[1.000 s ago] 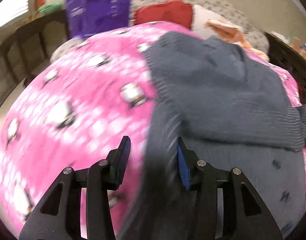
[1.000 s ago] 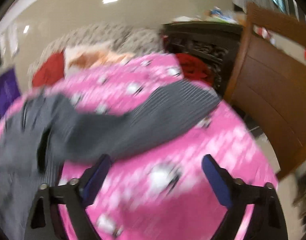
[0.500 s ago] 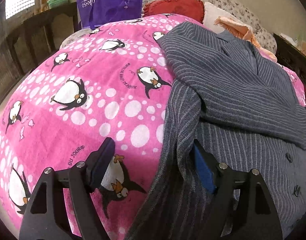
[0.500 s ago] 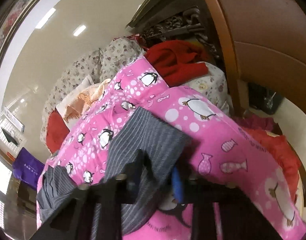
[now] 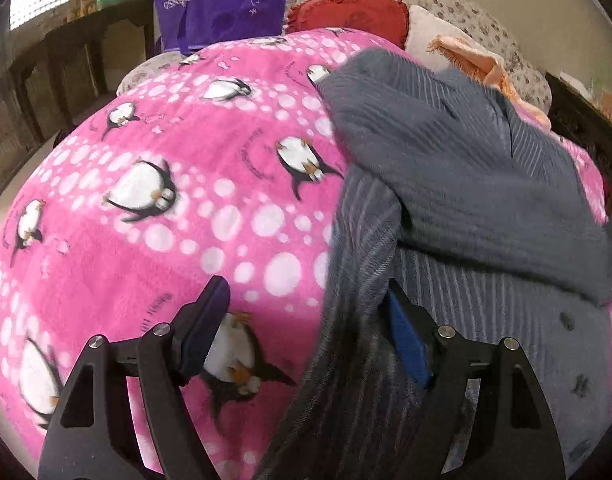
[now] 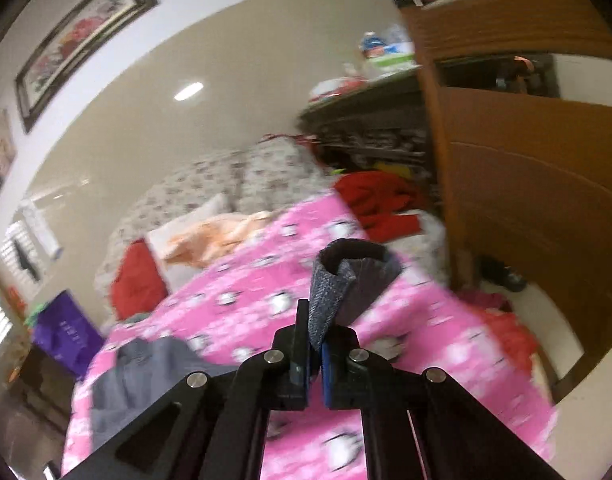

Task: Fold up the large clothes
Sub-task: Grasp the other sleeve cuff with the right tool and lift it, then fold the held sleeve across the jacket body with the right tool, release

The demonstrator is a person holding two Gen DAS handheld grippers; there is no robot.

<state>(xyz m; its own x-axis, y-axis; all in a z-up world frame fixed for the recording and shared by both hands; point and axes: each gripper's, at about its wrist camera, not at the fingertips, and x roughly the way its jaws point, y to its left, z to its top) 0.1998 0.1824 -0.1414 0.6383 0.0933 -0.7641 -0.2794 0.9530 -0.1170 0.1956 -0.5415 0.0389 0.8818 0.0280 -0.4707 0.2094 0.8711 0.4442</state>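
A grey striped jacket [image 5: 458,184] lies on a pink penguin blanket [image 5: 178,208] over the bed, one sleeve folded across its body. My left gripper [image 5: 306,320] is open just above the blanket, with the jacket's left edge draped between its fingers. My right gripper [image 6: 314,356] is shut on the cuff of the other grey sleeve [image 6: 342,280] and holds it lifted above the blanket [image 6: 266,292]. The jacket body [image 6: 146,376] shows at lower left in the right wrist view.
A purple bag [image 5: 222,0] hangs at the bed's far left. Red [image 5: 350,12] and white pillows and an orange cloth [image 5: 482,64] lie at the headboard. A wooden wardrobe [image 6: 526,184] and red clothes [image 6: 378,200] stand at the right of the bed.
My right gripper has shut on the sleeve cuff and lifted it off the blanket. My left gripper has opened wider and stays at the jacket's left edge.
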